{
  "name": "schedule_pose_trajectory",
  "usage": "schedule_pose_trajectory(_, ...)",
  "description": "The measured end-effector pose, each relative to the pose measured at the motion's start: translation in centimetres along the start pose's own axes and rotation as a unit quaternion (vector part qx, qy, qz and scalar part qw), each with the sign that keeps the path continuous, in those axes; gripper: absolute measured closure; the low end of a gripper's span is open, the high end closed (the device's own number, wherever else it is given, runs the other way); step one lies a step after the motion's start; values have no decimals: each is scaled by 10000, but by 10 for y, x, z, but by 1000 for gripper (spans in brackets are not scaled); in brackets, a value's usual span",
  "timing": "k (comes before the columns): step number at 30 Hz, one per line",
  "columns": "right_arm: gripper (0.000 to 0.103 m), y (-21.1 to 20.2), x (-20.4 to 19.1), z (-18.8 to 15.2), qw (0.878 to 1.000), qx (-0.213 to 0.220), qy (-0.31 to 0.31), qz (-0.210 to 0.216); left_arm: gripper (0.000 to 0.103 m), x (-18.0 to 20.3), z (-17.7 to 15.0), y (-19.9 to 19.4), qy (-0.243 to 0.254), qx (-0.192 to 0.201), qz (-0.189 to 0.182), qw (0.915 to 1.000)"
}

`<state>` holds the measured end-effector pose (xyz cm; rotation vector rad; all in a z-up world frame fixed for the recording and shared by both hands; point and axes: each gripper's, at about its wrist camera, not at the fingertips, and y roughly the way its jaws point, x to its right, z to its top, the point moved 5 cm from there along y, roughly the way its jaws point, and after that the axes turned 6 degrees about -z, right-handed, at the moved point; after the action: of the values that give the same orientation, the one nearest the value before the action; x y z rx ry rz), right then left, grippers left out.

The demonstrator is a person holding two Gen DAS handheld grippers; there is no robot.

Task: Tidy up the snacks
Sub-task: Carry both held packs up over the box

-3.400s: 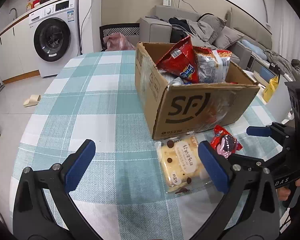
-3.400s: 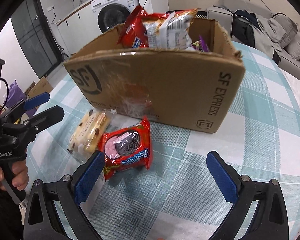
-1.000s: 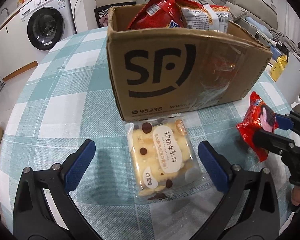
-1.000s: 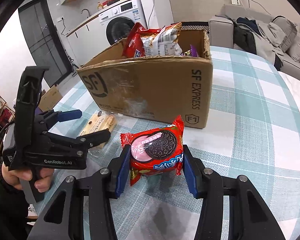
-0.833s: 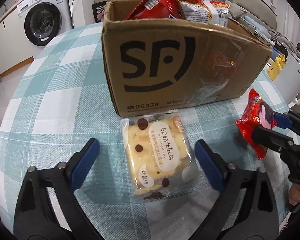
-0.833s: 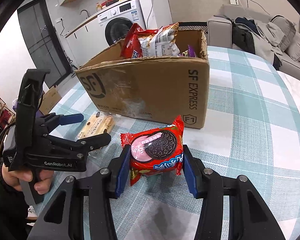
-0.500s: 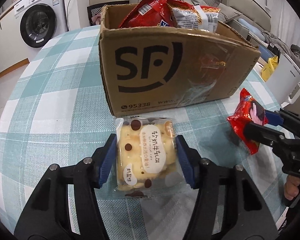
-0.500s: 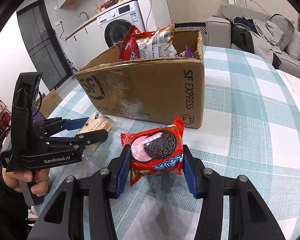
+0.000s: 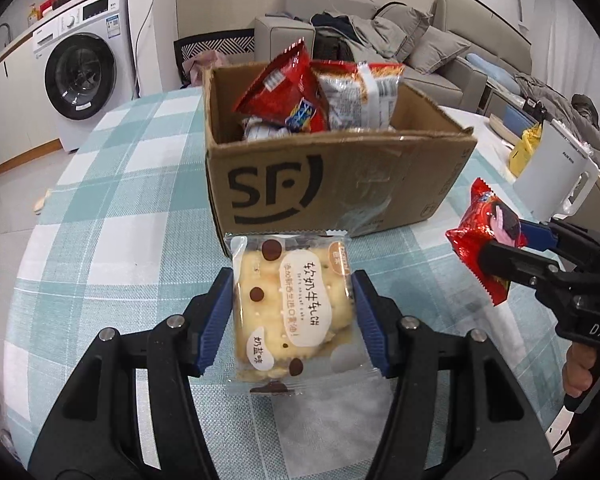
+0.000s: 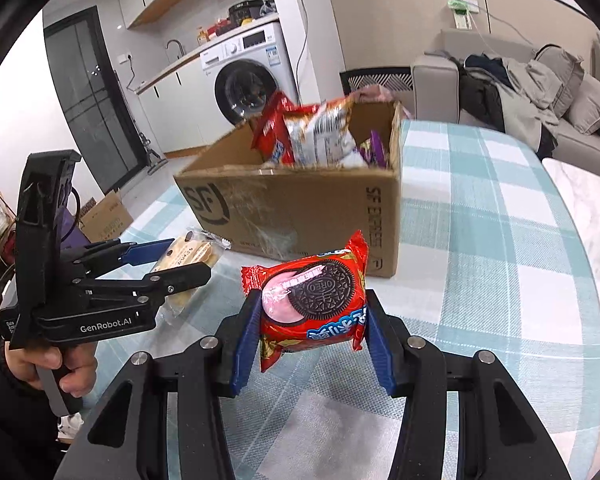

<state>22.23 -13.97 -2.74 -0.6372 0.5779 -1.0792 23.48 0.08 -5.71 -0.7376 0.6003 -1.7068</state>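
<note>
Cardboard box (image 9: 340, 184) on the checked tablecloth (image 9: 112, 208) already holds several snack bags; two packets are left to go in. Near left, the left gripper (image 9: 292, 312) is clamped on the clear-wrapped cracker pack (image 9: 292, 308). To the right, the right gripper (image 10: 312, 312) pinches the red Oreo packet (image 10: 312, 304), near the box and lifted clear of the cloth
</note>
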Motion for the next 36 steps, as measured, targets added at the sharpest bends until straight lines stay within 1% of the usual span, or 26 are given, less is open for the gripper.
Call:
schedule_pose_trajectory(12,54,-37,-6,33,9984,565,-25,-59,47,8,31,-54,-30,573,-32,9983)
schedule_pose_trajectory(18,54,-41,-9,53,9973,729,-25,-109,47,6,53,-66,-3,781,19,9969)
schedule_pose_trajectory(24,54,-37,-7,67,9957,892,133,-209,47,5,72,-65,5,859,51,9963)
schedule_pose_trajectory(27,54,-32,-5,71,9956,888,210,-214,47,5,79,-58,39,874,88,9961)
schedule_pose_trajectory(36,54,-10,0,85,9961,824,241,-210,47,5,103,-36,94,895,29,9959)
